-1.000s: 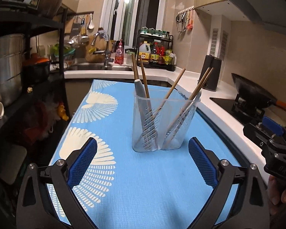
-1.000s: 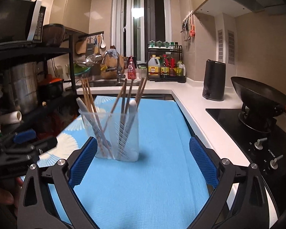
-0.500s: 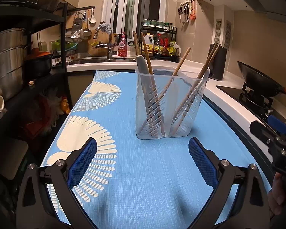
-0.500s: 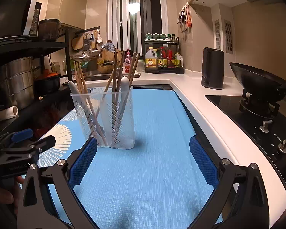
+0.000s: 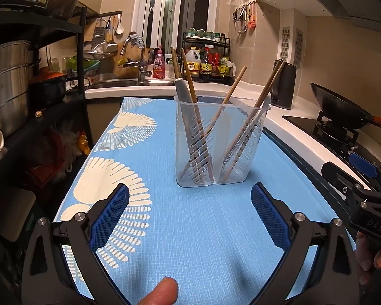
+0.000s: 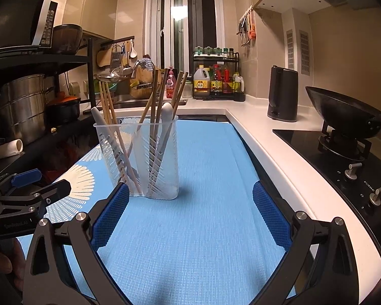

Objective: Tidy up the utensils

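A clear plastic utensil holder (image 5: 219,147) (image 6: 139,157) stands upright on the blue mat (image 5: 190,228) (image 6: 203,216). Several wooden chopsticks (image 5: 190,76) (image 6: 157,94) and two white-handled utensils (image 5: 183,89) (image 6: 166,110) lean inside it. My left gripper (image 5: 189,216) is open, just short of the holder, nothing between its blue pads. My right gripper (image 6: 190,216) is open too, with the holder ahead and to the left of its left pad. Each gripper shows at the edge of the other's view.
A black rack (image 5: 25,76) with steel pots lines the left. A wok (image 6: 343,111) sits on the stove at right, with a dark kettle (image 6: 283,94) behind. Sink and bottle rack (image 6: 216,76) stand at the back. A fingertip (image 5: 162,289) shows at the bottom edge.
Both views have tilted and shifted slightly; the holder sits a little closer to both grippers than a second ago. Both grippers stay open and hold nothing.
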Demonstrator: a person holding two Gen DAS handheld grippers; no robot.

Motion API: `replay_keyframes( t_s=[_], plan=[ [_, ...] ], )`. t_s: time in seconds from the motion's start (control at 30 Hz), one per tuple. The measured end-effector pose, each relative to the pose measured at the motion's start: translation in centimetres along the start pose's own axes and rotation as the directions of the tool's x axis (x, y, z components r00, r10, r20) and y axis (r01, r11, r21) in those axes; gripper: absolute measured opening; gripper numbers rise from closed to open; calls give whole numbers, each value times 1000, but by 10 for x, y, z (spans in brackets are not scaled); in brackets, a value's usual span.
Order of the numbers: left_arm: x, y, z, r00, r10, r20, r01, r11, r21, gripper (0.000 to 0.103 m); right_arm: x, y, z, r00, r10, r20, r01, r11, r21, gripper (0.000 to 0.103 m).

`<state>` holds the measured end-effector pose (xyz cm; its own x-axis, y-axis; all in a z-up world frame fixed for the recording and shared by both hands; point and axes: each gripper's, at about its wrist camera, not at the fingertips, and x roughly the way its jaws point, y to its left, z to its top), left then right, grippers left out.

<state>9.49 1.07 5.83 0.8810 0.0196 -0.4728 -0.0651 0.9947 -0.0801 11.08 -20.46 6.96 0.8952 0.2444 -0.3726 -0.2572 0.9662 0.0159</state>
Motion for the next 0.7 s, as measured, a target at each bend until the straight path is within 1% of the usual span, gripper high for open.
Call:
replay_keyframes(
  t_s=[0.47, 0.7],
  plan=[
    [5, 4, 0, 1000, 4, -27, -5, 999, -31, 94, 1, 3, -1, 1000, -2, 0, 2, 1000, -12, 96],
    [5, 3, 0, 1000, 5, -23, -5, 1000, -20, 94, 1, 5, -1, 1000, -2, 2, 2, 1000, -14, 97]
  ],
)
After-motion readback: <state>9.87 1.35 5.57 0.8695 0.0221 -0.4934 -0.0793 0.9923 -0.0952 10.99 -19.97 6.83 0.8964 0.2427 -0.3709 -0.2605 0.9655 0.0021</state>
